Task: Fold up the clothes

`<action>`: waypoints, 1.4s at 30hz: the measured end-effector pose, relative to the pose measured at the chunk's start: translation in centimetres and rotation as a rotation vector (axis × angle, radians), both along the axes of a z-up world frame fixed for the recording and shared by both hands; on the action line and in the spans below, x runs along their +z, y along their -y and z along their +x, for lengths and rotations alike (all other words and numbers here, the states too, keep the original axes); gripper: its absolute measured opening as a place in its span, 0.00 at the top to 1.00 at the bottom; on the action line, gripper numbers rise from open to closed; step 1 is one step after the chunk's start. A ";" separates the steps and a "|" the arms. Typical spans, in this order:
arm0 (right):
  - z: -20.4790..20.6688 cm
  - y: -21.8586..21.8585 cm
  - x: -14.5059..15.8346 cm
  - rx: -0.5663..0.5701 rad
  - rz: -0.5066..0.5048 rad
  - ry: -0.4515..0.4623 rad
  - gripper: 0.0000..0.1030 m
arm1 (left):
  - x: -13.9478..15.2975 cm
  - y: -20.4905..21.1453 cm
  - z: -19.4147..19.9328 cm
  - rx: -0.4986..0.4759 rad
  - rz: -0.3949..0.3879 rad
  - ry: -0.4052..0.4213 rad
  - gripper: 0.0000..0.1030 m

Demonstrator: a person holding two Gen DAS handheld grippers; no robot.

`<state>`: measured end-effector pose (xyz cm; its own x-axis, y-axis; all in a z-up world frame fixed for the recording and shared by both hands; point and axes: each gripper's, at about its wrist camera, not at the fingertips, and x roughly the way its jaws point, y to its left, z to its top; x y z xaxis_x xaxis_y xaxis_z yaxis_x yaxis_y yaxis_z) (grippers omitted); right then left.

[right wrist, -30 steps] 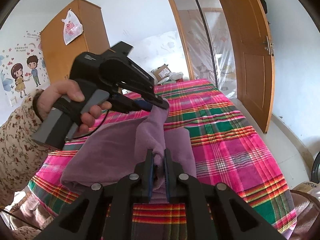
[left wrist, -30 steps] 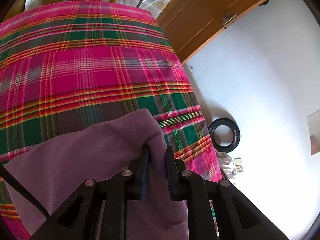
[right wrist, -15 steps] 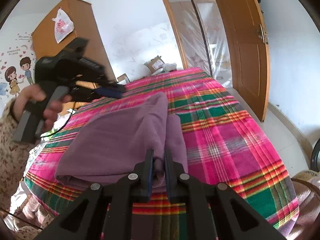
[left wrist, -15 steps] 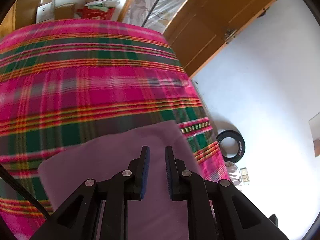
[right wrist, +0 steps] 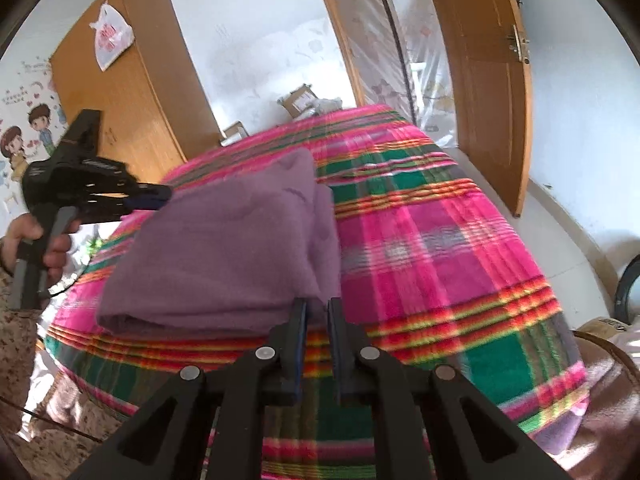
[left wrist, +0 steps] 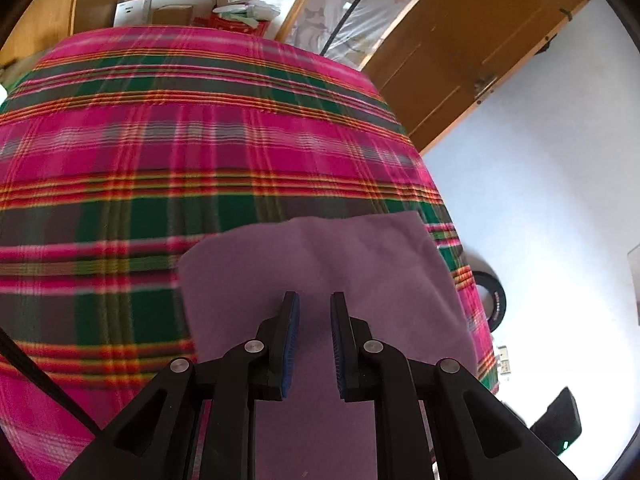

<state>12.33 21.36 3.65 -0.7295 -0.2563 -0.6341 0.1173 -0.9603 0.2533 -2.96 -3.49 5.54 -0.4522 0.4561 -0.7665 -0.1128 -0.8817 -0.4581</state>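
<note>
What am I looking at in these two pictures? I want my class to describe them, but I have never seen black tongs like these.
There is no robot here. A person holds a two-finger gripper in each hand, and a wide-angle camera on each one looks forward along its fingers. That is why black fingers fill the bottom of both pictures.

One picture comes from the left gripper, the other from the right gripper. The right view also shows the person's left hand holding its tool.

A pink and green plaid blanket covers the surface, and a folded purple garment lies on it. The left gripper is open above the garment and holds nothing. The right gripper's fingers stand close together at the garment's near edge; whether they pinch the cloth cannot be told.
</note>
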 end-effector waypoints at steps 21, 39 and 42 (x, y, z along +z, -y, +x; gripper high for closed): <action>-0.7 15.7 4.0 0.530 0.143 -0.184 0.69 | -3.5 7.7 -3.1 0.121 0.222 0.094 0.75; -0.2 22.1 1.1 0.546 0.346 -0.110 0.70 | -6.4 9.4 -6.0 0.142 0.324 0.195 0.72; 0.0 22.2 1.1 0.529 0.341 -0.104 0.76 | -6.6 9.6 -6.0 0.154 0.349 0.184 0.72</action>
